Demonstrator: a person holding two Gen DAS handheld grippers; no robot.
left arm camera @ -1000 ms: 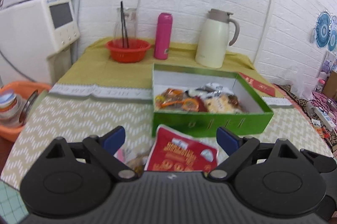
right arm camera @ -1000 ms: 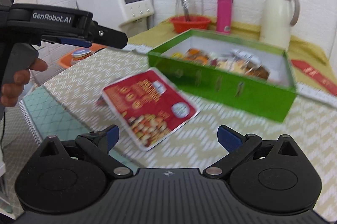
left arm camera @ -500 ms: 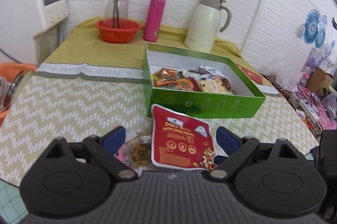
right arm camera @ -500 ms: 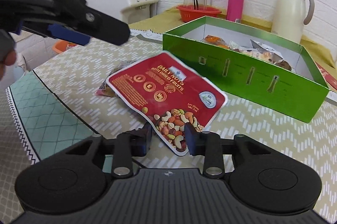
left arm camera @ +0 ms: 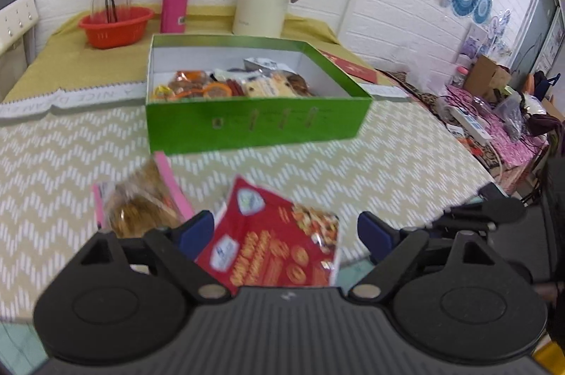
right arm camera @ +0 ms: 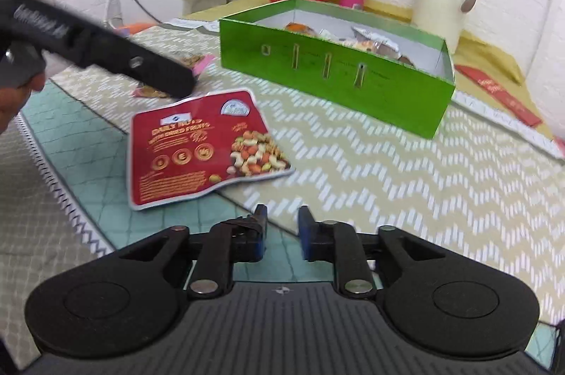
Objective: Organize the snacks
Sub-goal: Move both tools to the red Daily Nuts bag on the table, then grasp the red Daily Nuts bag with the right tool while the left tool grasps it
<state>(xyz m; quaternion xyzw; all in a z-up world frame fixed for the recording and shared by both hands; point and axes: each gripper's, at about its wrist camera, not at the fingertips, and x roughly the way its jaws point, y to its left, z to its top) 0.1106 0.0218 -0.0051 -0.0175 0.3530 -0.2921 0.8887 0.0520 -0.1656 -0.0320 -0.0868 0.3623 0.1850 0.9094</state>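
The right claw (right arm camera: 281, 226) has just narrowed on nothing, off the red nut packet (right arm camera: 201, 147), which has slid along the tabletop (right arm camera: 406, 184); the spread left claw (left arm camera: 286, 230) now straddles it, short of the green box (left arm camera: 254, 124).

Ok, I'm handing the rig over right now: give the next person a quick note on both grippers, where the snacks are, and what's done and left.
Left gripper: open wide, low over the red nut pouch, gripping nothing; its jaws have just narrowed a little.
Right gripper: jaws have just been closing, now a narrow gap with nothing between them, short of the pouch.
Pouch lies flat on the table in front of the green box. A pink-edged snack pack lies to the pouch's left in the left wrist view.
Done: several snacks already in the box.
Left: pouch and pink-edged pack into the box.
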